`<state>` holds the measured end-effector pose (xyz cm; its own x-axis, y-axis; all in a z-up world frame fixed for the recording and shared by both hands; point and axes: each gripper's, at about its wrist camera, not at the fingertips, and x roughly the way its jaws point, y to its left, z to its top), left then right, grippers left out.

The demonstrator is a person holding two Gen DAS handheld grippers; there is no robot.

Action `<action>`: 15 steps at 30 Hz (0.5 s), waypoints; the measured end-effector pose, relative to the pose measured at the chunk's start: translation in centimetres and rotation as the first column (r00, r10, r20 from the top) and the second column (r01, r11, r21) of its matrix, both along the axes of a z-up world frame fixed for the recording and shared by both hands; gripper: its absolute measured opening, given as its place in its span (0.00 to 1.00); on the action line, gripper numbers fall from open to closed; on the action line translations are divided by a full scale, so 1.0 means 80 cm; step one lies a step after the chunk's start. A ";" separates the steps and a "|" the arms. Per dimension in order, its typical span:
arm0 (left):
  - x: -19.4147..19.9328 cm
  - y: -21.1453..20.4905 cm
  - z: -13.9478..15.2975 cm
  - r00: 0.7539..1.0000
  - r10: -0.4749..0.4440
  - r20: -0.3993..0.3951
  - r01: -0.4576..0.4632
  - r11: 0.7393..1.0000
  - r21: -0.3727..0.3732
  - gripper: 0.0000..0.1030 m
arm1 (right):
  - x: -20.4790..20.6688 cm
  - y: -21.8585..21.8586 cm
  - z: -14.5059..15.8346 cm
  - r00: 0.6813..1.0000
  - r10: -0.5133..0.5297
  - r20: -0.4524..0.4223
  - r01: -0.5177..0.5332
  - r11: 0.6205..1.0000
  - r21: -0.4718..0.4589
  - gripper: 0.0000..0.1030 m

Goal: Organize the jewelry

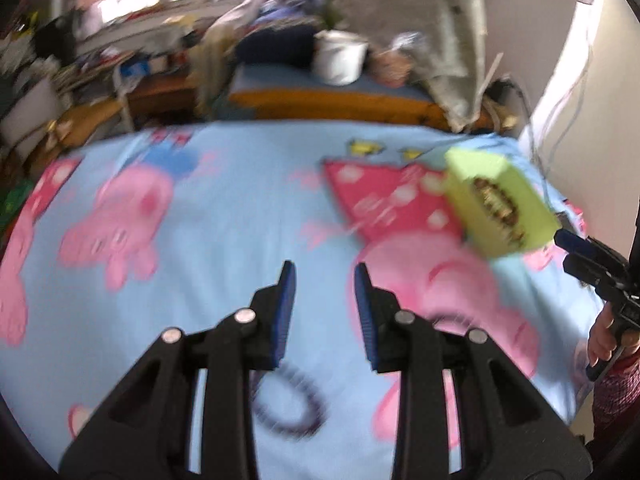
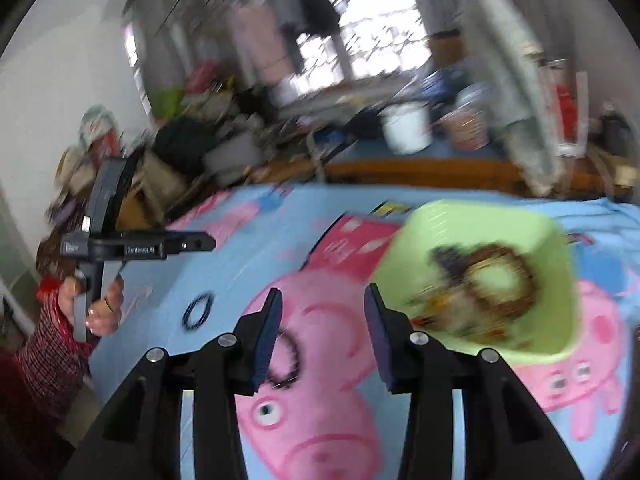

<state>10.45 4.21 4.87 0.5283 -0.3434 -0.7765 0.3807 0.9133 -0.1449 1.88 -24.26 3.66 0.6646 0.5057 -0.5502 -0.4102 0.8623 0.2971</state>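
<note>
A light green tray (image 2: 448, 236) holding several pieces of jewelry rests on the blue cartoon bedsheet, right of my right gripper (image 2: 324, 294); it also shows as the green tray (image 1: 468, 164) at the right. My right gripper is open with nothing between its fingers, above a dark beaded bracelet (image 2: 289, 360) on the pink pig print. A dark ring-shaped band (image 2: 198, 312) lies further left. My left gripper (image 1: 324, 276) is open and empty, with that dark band (image 1: 288, 400) just below it on the sheet. Both views are motion-blurred.
A person's hand (image 2: 102, 312) in a red patterned sleeve holds the left gripper (image 2: 192, 244); the other hand (image 1: 608, 332) holds the right gripper (image 1: 576, 254). Beyond the bed's far edge stand a white bucket (image 1: 340, 60), a wooden ledge (image 1: 340, 104) and piled clutter.
</note>
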 end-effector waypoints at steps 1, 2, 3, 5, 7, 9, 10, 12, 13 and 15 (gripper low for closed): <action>-0.007 0.012 -0.007 1.000 0.015 -0.011 -0.015 1.000 -0.003 0.28 | 0.003 0.012 -0.005 1.000 0.018 -0.017 -0.018 1.000 -0.006 0.12; -0.015 0.028 -0.015 0.999 0.031 -0.024 -0.032 0.999 -0.010 0.28 | 0.008 0.030 -0.013 0.998 0.046 -0.045 -0.047 0.999 -0.013 0.12; -0.021 0.039 -0.022 0.999 0.043 -0.032 -0.043 0.999 -0.015 0.33 | 0.009 0.041 -0.018 0.996 0.062 -0.058 -0.063 0.998 -0.014 0.12; -0.028 0.052 -0.033 0.997 0.065 -0.042 -0.065 0.998 -0.013 0.37 | 0.012 0.066 -0.028 0.992 0.096 -0.083 -0.099 0.995 -0.033 0.12; -0.033 0.063 -0.045 0.995 0.078 -0.054 -0.079 0.997 -0.008 0.37 | 0.011 0.076 -0.033 0.991 0.097 -0.093 -0.102 0.994 -0.043 0.12; -0.034 0.067 -0.052 0.995 0.086 -0.059 -0.086 0.996 -0.001 0.37 | 0.014 0.076 -0.038 0.991 0.078 -0.109 -0.084 0.995 -0.053 0.12; -0.035 0.070 -0.058 0.994 0.088 -0.061 -0.087 0.996 0.009 0.37 | 0.014 0.075 -0.041 0.991 0.066 -0.115 -0.074 0.995 -0.063 0.12; -0.035 0.069 -0.068 0.994 0.083 -0.073 -0.082 0.997 0.011 0.37 | 0.013 0.071 -0.047 0.992 0.043 -0.122 -0.054 0.994 -0.090 0.12; -0.036 0.069 -0.073 0.994 0.075 -0.082 -0.074 0.997 0.010 0.37 | 0.013 0.068 -0.051 0.992 0.030 -0.125 -0.044 0.993 -0.108 0.12; -0.037 0.065 -0.080 0.995 0.059 -0.084 -0.058 0.998 0.020 0.37 | 0.015 0.064 -0.062 0.990 0.012 -0.144 -0.031 0.991 -0.129 0.11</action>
<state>7.50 9.45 -1.52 0.4790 -0.2997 -0.8250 0.3135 0.9363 -0.1581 3.09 -19.16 -1.32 0.5642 0.4367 -0.7007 -0.3908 0.8888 0.2393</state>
